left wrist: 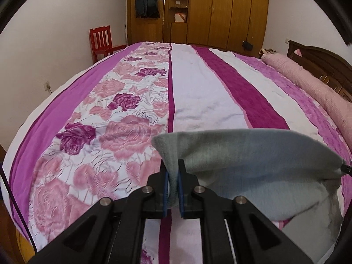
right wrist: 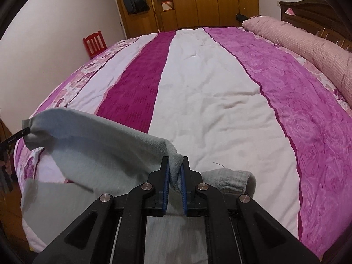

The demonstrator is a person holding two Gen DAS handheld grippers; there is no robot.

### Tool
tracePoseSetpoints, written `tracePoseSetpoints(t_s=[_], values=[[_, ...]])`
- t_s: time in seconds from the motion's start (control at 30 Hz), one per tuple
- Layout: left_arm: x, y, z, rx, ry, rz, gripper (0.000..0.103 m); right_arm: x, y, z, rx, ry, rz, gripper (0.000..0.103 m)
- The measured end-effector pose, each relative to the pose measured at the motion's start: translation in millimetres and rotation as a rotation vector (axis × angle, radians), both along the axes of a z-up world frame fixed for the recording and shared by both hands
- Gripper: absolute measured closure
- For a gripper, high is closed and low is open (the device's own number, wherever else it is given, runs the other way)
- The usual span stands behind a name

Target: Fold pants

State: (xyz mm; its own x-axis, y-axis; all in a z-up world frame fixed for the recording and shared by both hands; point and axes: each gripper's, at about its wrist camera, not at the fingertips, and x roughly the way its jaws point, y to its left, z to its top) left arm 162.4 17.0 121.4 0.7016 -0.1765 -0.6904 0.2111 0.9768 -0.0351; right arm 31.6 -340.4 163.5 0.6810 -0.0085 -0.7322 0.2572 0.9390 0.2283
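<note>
Pants (left wrist: 253, 154) were held off the bed (left wrist: 209, 92) by one edge, stretched between both grippers. The left gripper (left wrist: 172, 171) was clamped on one corner of that edge, the right gripper (right wrist: 176, 169) on the other, so the fabric hung taut between them and could, it was judged, be carried over for a fold. The lower part sagged toward the near side, a bunched portion (right wrist: 231, 178) resting on the cover. Ahead, the bedspread lay flat and unobstructed; a bolster (right wrist: 308, 44) was confined to the right edge.
</note>
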Motion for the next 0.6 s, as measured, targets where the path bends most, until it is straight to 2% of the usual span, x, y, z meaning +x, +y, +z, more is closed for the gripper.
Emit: tracePoseSetpoints(t_s=[0.27,0.47,0.6], values=[[-37,17,3,-0.052,-0.010,0.029,0.096,-34,13,1,0.018,-0.020,-0.006,0.093],[-64,26,5,-0.043,-0.033,0.041,0.096,-57,21,-1,0.027,-0.022,-0.010,0.093],[-78,37,4,-0.076,-0.028,0.060,0.096,-70,24,-5,0.045,-0.021,-0.016,0.093]])
